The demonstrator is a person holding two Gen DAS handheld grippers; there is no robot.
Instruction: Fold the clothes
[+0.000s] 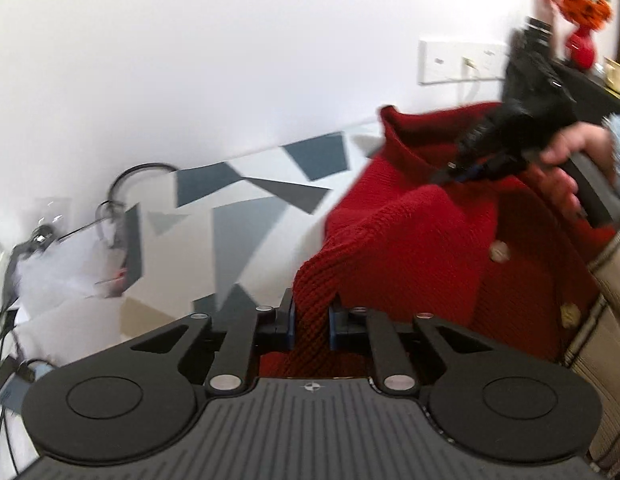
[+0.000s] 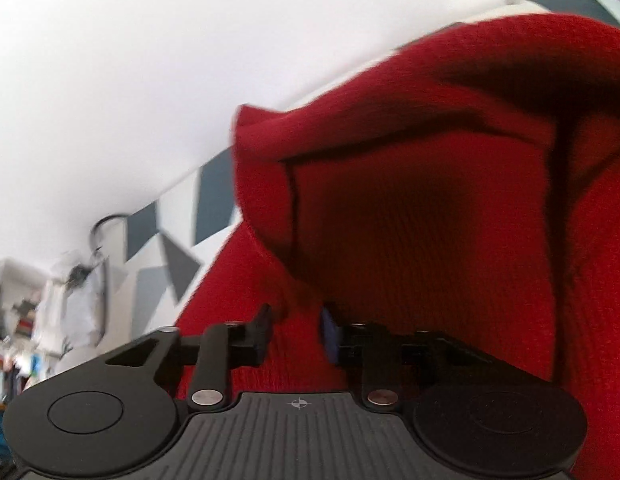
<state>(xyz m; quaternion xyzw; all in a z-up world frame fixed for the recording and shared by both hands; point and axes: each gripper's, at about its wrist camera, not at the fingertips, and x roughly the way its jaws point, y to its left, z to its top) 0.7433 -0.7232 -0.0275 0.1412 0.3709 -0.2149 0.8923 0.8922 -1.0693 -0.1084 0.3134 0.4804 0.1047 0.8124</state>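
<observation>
A red chunky-knit cardigan [image 1: 425,236] with pale round buttons [image 1: 500,251] lies bunched on a surface covered by a cloth of white, grey and slate-blue triangles [image 1: 246,200]; whether that surface is a tabletop or a bed cannot be told. In the left wrist view the garment fills the area from 12 to 4 o'clock, its ribbed collar standing up toward 1 o'clock.

The left gripper [image 1: 311,322] is nearly closed, its blue-edged pads pinching a hanging fold of the red knit that runs down between them at 6 o'clock.

The right gripper [image 1: 449,170] comes in from 2 o'clock in that same view, carried by a hand [image 1: 565,160] with a pale blue cuff, its tips at the collar region. In its own view the right gripper [image 2: 296,332] has narrow jaws with red knit filling the gap; the picture is blurred, so the fabric appears pinched rather than plainly so. A raised flap of the cardigan [image 2: 429,200] arches over it from 12 to 3 o'clock.

A white wall plate [image 1: 461,60] sits on the wall at 1 o'clock, with a red vase of orange flowers [image 1: 579,20] at 2 o'clock.
</observation>
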